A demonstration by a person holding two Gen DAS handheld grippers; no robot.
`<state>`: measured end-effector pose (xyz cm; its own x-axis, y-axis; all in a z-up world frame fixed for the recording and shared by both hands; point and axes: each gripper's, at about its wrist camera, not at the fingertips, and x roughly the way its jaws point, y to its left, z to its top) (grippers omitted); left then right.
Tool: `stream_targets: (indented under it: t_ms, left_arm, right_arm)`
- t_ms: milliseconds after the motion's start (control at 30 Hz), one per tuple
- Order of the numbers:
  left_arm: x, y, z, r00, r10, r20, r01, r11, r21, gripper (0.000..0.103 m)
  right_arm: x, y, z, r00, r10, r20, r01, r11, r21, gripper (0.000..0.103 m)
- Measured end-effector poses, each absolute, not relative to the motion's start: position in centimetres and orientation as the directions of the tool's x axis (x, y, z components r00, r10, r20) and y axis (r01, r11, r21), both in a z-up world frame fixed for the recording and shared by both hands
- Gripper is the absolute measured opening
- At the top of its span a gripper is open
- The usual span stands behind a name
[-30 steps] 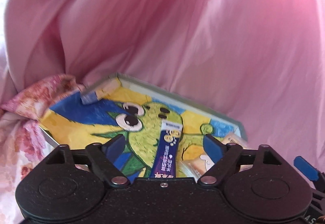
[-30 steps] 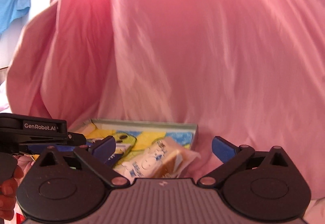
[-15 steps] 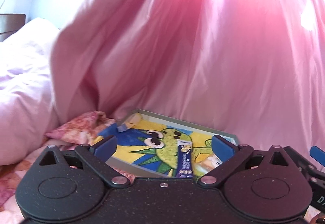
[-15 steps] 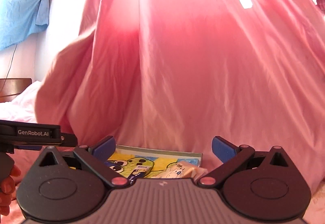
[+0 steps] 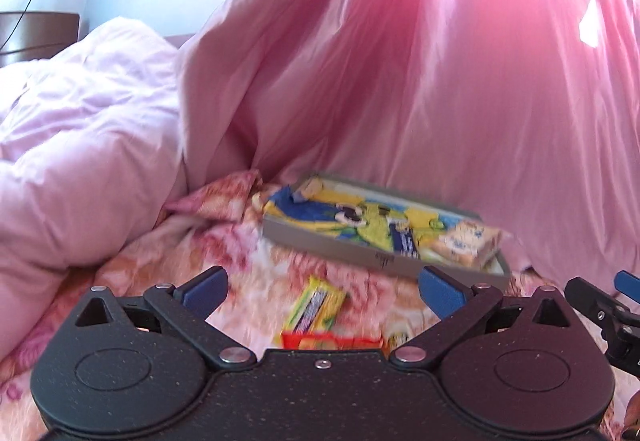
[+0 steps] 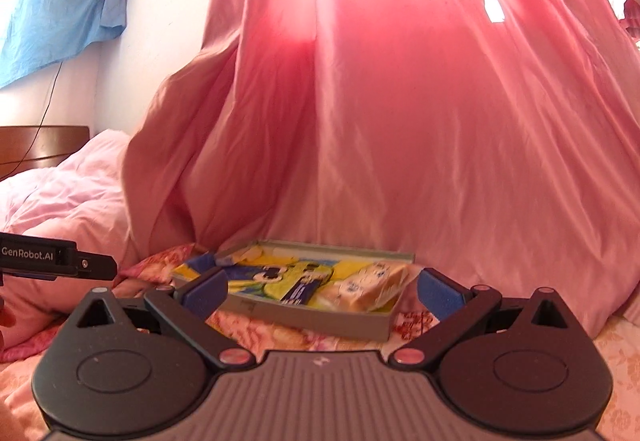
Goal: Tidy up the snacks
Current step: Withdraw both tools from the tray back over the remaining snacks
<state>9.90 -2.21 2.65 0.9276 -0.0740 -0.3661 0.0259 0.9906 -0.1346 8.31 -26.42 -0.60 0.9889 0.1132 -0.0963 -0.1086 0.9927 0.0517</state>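
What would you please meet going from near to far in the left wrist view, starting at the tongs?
Left tongs → yellow snack bar on the floral sheet → grey tray → blue stick pack inside it → pink curtain.

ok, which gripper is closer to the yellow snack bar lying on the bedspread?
Left. The yellow snack bar lies right between the open fingers of the left gripper. The right gripper is off to its right, facing the tray; the bar isn't in its view.

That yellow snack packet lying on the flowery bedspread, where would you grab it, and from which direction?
Probably across its narrow width near the middle, coming down from above: the yellow packet lies flat on the bedspread, long axis pointing away, between the open left gripper fingers.
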Motion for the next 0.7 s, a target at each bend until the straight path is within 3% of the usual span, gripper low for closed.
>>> stream_targets:
  t_ms: [467, 700]
  left_arm:
    - [6.2, 0.9, -3.1, 0.779, -0.050, -0.625, -0.036, 0.992, -0.124, 0.100]
    - [6.9, 0.5, -3.9, 0.735, -0.066, -0.675, -0.006, 0.995, -0.104, 0.100]
  right_arm:
    - [4.1, -23.2, -4.8, 0.916, 0.165, -0.367, -0.171, 0.985, 0.015, 0.103]
    - [4.9, -22.3, -6.9, 0.853, 0.200, -0.482, -0.218, 0.976, 0.020, 0.103]
